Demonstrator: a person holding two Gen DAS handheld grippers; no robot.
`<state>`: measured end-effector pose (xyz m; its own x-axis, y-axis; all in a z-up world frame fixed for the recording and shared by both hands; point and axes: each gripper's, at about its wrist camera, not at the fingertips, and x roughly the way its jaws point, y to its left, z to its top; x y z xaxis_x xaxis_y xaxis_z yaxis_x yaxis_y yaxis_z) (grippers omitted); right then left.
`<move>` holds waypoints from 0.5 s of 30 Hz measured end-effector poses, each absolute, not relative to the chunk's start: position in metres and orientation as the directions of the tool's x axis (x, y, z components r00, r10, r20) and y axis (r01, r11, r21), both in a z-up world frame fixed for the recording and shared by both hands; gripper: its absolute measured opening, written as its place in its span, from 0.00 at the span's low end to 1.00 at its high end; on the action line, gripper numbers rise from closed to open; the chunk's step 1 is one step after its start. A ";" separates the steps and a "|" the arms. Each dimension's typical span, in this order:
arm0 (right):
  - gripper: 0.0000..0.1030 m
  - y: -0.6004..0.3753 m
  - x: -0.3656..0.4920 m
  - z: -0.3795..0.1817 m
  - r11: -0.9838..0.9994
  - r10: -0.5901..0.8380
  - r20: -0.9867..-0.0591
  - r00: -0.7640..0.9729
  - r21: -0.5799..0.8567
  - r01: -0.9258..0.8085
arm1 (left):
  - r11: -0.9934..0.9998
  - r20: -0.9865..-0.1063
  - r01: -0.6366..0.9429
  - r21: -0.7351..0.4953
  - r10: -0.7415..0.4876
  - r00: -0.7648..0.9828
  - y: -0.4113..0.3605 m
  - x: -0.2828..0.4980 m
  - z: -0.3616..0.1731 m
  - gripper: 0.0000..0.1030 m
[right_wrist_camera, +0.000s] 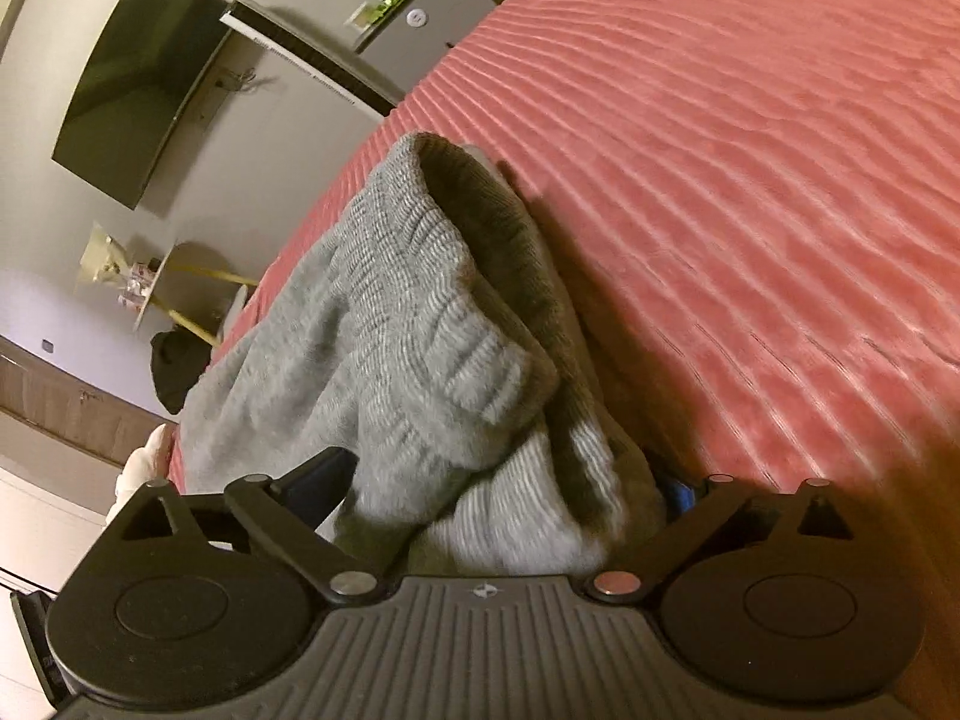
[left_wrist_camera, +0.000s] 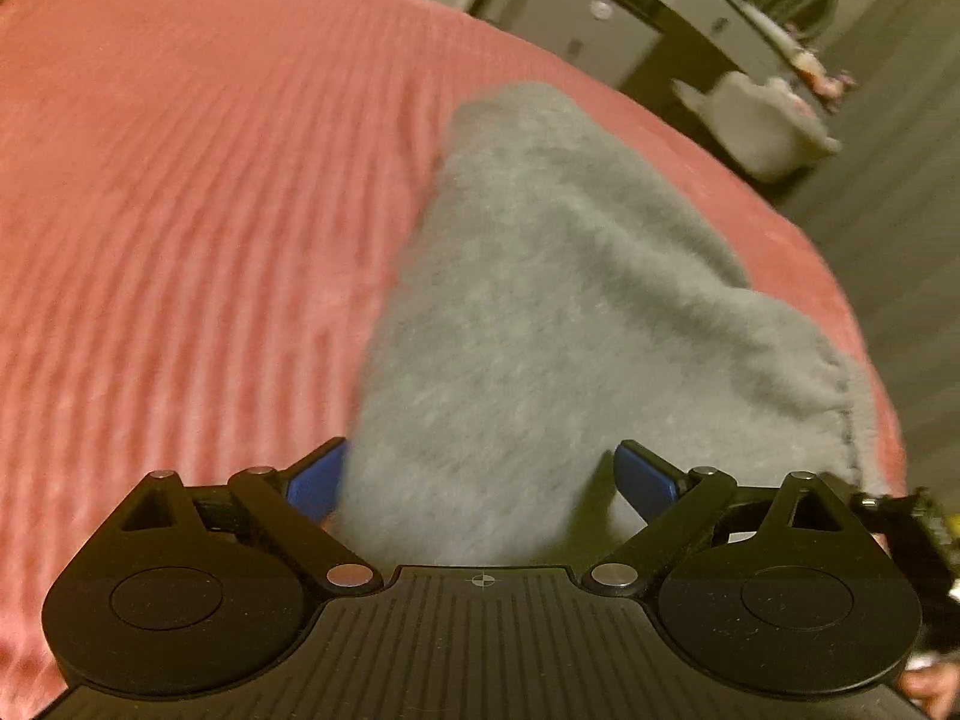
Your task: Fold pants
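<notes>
Grey fleece pants (left_wrist_camera: 540,312) lie on a pink ribbed bedspread (left_wrist_camera: 180,210). In the left wrist view the fabric runs from between my left gripper's (left_wrist_camera: 480,480) blue fingers (left_wrist_camera: 312,480) up and away toward the bed's edge; the jaws stand wide with cloth bunched between them. In the right wrist view the ribbed waistband (right_wrist_camera: 432,312) of the pants is lifted and folded over, and cloth fills the gap of my right gripper (right_wrist_camera: 510,492), whose blue finger (right_wrist_camera: 681,495) shows at the right. The grip itself is hidden by cloth on both.
The bedspread (right_wrist_camera: 750,180) stretches wide to the right in the right wrist view. Beyond the bed stand a dark desk with clutter (left_wrist_camera: 690,18), a white basket (left_wrist_camera: 762,120), a wall TV (right_wrist_camera: 138,84) and a small fridge (right_wrist_camera: 420,18).
</notes>
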<state>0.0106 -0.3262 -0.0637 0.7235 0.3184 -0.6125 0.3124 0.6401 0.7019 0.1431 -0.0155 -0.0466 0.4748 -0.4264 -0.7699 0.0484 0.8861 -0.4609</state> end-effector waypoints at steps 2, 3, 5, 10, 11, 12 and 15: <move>0.77 -0.327 0.011 -0.063 0.640 0.312 -0.596 0.739 0.707 0.300 | 0.867 -0.763 0.056 -0.496 -0.466 0.449 -0.014 0.157 -0.049 0.94; 0.68 -0.329 0.010 -0.064 0.627 0.331 -0.577 0.746 0.726 0.284 | 0.861 -0.763 0.061 -0.505 -0.478 0.435 -0.013 0.164 -0.053 0.94; 0.67 -0.334 0.010 -0.067 0.600 0.359 -0.555 0.750 0.753 0.270 | 0.844 -0.755 0.079 -0.531 -0.513 0.407 -0.013 0.175 -0.059 0.94; 0.93 -0.334 0.024 -0.070 0.581 0.404 -0.539 0.739 0.775 0.247 | 0.840 -0.754 0.111 -0.532 -0.529 0.389 -0.022 0.192 -0.065 0.95; 0.94 -0.332 0.026 -0.070 0.585 0.407 -0.540 0.737 0.774 0.244 | 0.847 -0.762 0.125 -0.516 -0.521 0.385 -0.026 0.192 -0.064 0.94; 0.95 -0.332 0.029 -0.071 0.584 0.410 -0.542 0.734 0.774 0.245 | 0.855 -0.767 0.141 -0.499 -0.512 0.387 -0.030 0.191 -0.063 0.90; 0.85 -0.330 0.030 -0.071 0.583 0.379 -0.539 0.752 0.770 0.258 | 0.861 -0.757 0.156 -0.484 -0.501 0.419 -0.034 0.185 -0.058 0.61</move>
<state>0.0297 -0.3304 -0.0712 0.7522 0.3790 -0.5391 0.2584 0.5828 0.7704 0.1847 -0.0343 -0.0579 0.4194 -0.5013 -0.7568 0.1563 0.8611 -0.4837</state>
